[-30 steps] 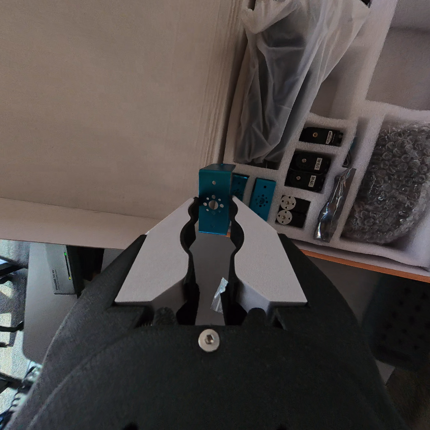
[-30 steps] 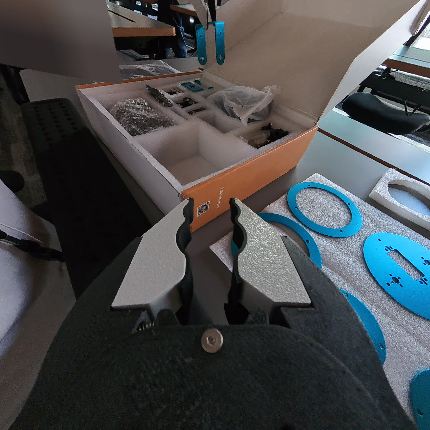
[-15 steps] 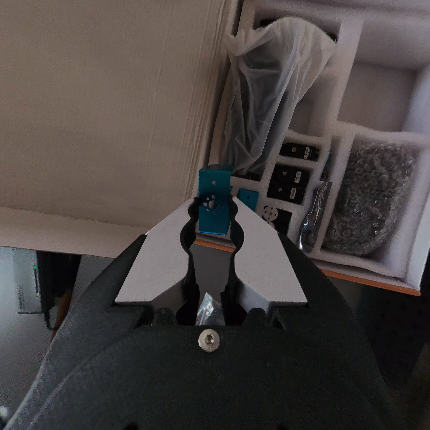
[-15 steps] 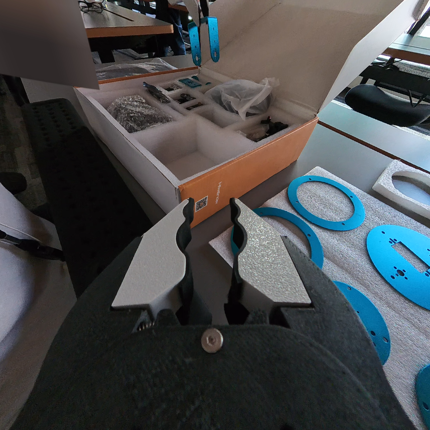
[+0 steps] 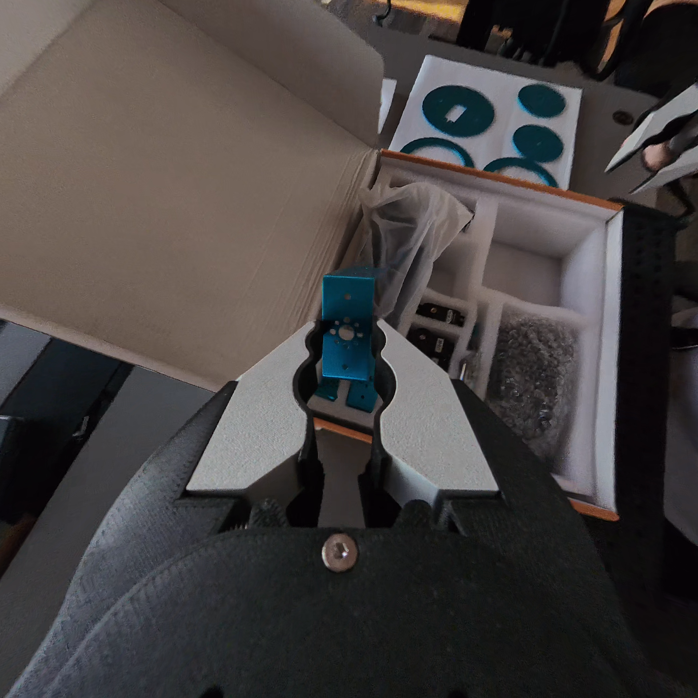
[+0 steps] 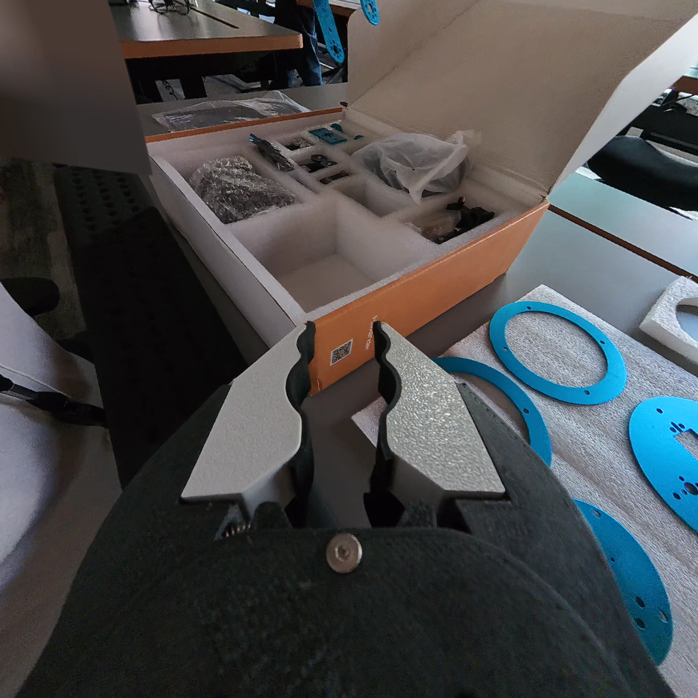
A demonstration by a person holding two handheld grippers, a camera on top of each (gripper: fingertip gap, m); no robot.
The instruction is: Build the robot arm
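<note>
Left gripper (image 5: 344, 340) jaws clamp one blue bracket (image 5: 346, 332); right gripper (image 6: 343, 336) jaws apart, empty. Two blue rings (image 6: 557, 353) lie on foam on the grey counter (image 6: 589, 264).

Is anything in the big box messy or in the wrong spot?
Mostly tidy. One blue bracket is out of the box, pinched in the left tool above its foam slots. The white plastic bag is crumpled and spills over its compartment. The right tool holds nothing.
</note>
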